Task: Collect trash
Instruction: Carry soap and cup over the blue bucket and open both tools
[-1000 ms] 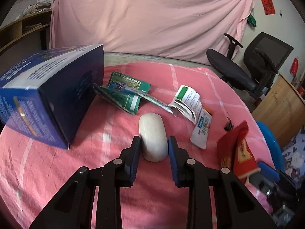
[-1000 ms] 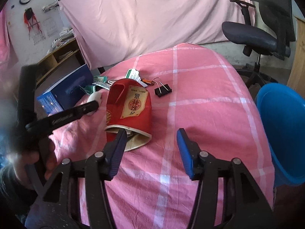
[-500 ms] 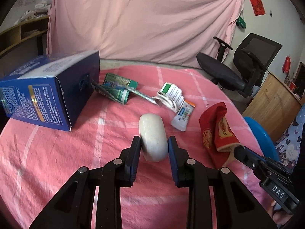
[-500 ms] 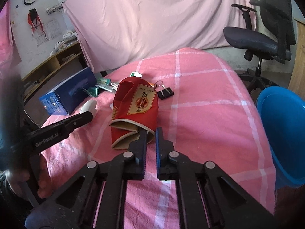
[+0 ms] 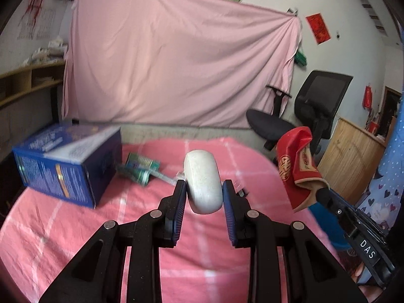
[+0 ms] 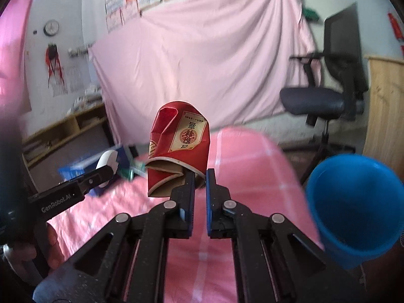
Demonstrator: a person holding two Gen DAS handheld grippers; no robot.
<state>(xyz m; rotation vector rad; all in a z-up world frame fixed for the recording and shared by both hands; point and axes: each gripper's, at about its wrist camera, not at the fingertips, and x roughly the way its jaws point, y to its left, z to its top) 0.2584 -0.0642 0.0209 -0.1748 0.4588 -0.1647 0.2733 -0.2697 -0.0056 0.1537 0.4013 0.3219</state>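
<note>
Both pieces of trash have lifted off the pink checked counter (image 5: 75,240): left gripper (image 5: 204,197) clamps a smooth white oval object (image 5: 203,181); right gripper (image 6: 199,176), jaws just closed, pinches a crumpled red paper cup (image 6: 178,149) by its rim.

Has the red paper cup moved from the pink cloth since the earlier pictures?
Yes. The red paper cup has gone up, off the pink cloth, pinched in the right claw.
</note>
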